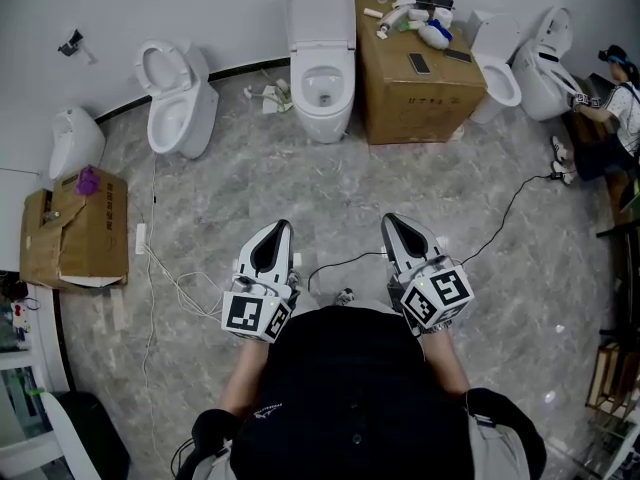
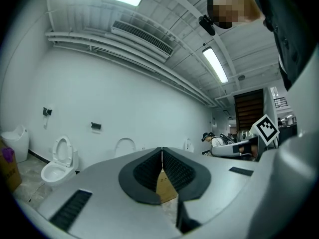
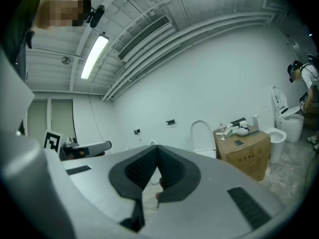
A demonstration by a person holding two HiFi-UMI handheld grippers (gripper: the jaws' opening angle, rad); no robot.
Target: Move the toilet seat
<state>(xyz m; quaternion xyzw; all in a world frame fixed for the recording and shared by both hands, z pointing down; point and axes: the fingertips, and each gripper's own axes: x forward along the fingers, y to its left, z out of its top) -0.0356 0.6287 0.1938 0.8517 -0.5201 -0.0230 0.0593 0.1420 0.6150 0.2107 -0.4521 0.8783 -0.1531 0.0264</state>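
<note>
Head view: grey marble floor (image 1: 330,203), toilets (image 1: 322,78) along white wall (image 1: 230,8)

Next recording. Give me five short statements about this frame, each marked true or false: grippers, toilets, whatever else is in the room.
1. The left gripper and the right gripper are both shut and empty. True.
2. The middle toilet has its lid down. False: the lid stands raised and the bowl is open.
3. A cardboard box with small items on top stands right of that toilet. True.
4. The left gripper touches a toilet. False: it is held in front of the person, well short of every toilet.
5. Nobody else is in the room. False: another person is at the right edge.
</note>
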